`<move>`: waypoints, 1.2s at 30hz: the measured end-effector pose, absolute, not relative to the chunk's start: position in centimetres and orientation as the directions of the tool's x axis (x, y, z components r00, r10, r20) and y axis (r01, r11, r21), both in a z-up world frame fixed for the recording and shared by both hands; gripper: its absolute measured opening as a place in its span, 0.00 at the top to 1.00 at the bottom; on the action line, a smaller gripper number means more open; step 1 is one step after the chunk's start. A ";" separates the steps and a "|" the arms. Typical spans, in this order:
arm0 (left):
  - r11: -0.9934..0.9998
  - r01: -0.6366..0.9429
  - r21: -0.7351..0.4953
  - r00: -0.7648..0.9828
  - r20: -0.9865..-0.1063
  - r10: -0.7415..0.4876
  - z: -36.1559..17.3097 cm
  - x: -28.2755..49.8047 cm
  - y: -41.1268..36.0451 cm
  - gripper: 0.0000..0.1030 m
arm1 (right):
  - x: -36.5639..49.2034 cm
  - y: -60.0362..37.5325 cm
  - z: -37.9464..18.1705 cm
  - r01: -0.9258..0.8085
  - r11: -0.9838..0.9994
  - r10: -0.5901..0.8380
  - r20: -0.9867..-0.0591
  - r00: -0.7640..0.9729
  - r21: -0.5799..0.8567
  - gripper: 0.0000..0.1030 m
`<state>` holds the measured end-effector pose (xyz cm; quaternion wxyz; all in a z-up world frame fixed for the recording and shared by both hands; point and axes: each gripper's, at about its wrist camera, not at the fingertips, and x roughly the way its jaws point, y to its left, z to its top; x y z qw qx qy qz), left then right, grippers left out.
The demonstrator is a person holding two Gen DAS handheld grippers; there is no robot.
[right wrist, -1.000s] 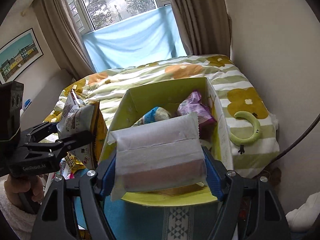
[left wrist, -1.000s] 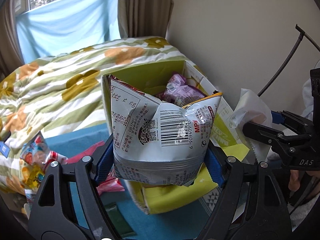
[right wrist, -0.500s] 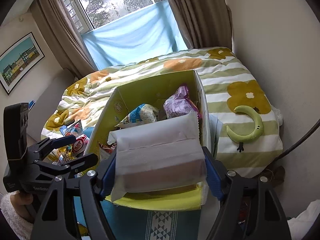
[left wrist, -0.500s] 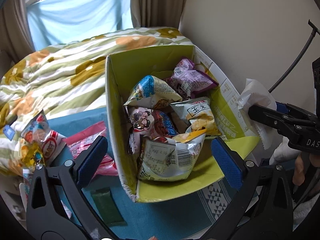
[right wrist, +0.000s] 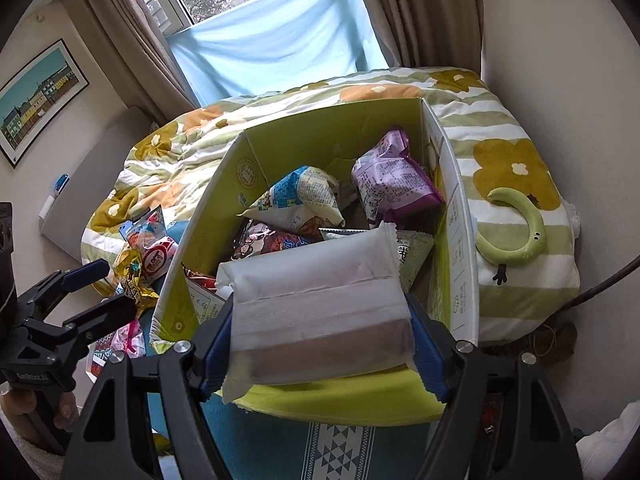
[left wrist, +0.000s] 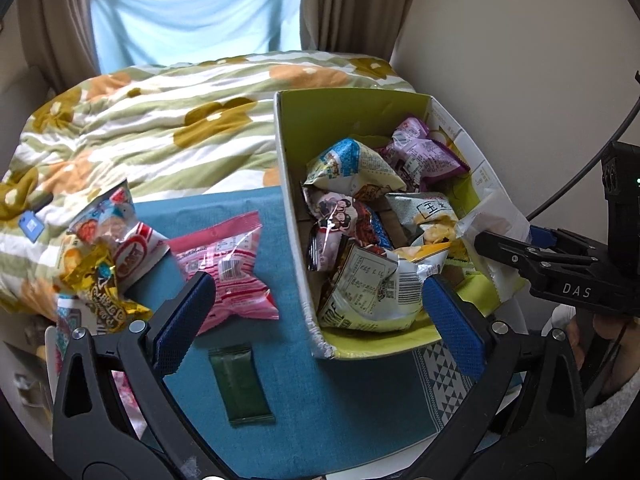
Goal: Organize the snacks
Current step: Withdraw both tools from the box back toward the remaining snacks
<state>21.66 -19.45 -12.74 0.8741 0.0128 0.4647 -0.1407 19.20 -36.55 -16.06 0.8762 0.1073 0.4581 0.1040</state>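
Note:
A yellow-green cardboard box (left wrist: 340, 120) (right wrist: 304, 140) holds several snack bags, with a white chip bag (left wrist: 372, 292) at its near end. My left gripper (left wrist: 316, 320) is open and empty, back from the box's near left corner. My right gripper (right wrist: 320, 340) is shut on a white frosted snack pack (right wrist: 320, 308), held over the box's near edge; it also shows at the right of the left wrist view (left wrist: 496, 220). On the teal cloth (left wrist: 320, 400) lie a pink packet (left wrist: 228, 268) and a dark green packet (left wrist: 240, 384).
A pile of loose snack bags (left wrist: 104, 248) lies left of the box, at the cloth's edge. A flowered quilt (left wrist: 160, 128) covers the bed behind. A green crescent toy (right wrist: 516, 232) lies on the quilt right of the box. A wall is close on the right.
My left gripper opened and dropped the white chip bag into the box, then drew back and left. My right gripper moved the white pack closer over the box.

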 end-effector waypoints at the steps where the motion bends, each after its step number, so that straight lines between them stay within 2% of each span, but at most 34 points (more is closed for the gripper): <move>1: 0.961 0.251 -0.113 0.528 -0.816 -0.234 -12.8 21.5 -19.2 0.01 | 19.1 -36.5 -16.3 -0.072 0.956 0.274 -0.783 0.558 0.284 0.28; 4: 0.963 0.238 -0.128 0.527 -0.815 -0.239 -12.9 20.9 -18.4 0.01 | 18.9 -36.6 -16.7 -0.048 0.955 0.267 -0.781 0.565 0.291 0.23; 6: 0.963 0.237 -0.127 0.528 -0.815 -0.237 -12.9 20.5 -18.0 0.01 | 18.3 -36.8 -16.4 -0.053 0.951 0.273 -0.746 0.607 0.305 0.07; 8: 0.964 0.238 -0.120 0.533 -0.814 -0.232 -12.9 20.2 -17.9 0.01 | 17.8 -36.7 -16.0 -0.059 0.958 0.253 -0.736 0.628 0.279 0.00; 17: 0.966 0.224 -0.131 0.566 -0.789 -0.238 -11.7 18.2 -16.7 0.01 | 15.9 -36.7 -15.5 -0.045 0.968 0.214 -0.727 0.653 0.245 0.00; 24: 0.974 0.204 -0.103 0.609 -0.765 -0.208 -9.6 16.0 -15.2 0.01 | 14.6 -36.2 -12.9 -0.060 0.979 0.183 -0.701 0.690 0.197 0.00; 36: 0.981 0.180 -0.065 0.700 -0.692 -0.174 -6.1 12.3 -9.0 0.01 | 11.5 -32.4 -9.1 -0.105 0.984 0.177 -0.667 0.724 0.147 0.00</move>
